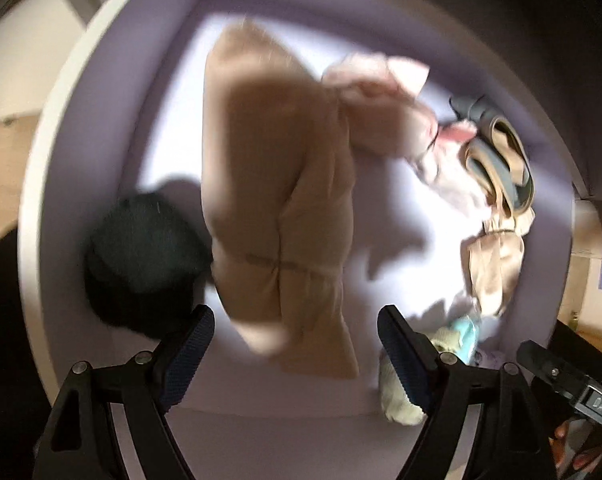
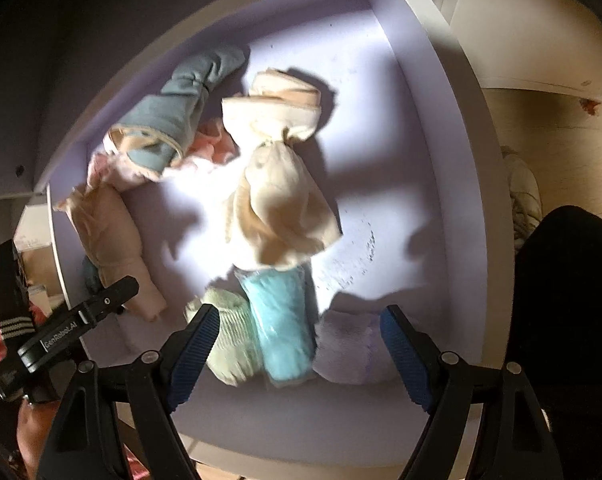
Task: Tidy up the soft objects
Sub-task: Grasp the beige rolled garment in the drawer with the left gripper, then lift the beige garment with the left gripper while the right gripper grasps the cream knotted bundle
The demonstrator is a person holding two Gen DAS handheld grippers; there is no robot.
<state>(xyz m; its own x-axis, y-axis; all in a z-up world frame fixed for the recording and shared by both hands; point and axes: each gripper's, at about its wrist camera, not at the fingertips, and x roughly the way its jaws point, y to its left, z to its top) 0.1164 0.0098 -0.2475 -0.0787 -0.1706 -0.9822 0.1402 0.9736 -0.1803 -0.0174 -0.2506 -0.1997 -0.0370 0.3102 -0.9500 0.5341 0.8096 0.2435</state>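
Both the right gripper (image 2: 297,344) and left gripper (image 1: 297,344) hang with jaws released over the white drawer (image 2: 433,128); a rolled turquoise fuzzy sock (image 2: 283,320) lies below the right one, a long tan ribbed garment (image 1: 281,200) below the left.

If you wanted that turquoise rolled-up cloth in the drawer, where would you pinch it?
Across the middle of the turquoise roll, coming straight down from above. It lies flat as a long cylinder, wedged between the pale green roll and lilac bundle, so only its top is free.
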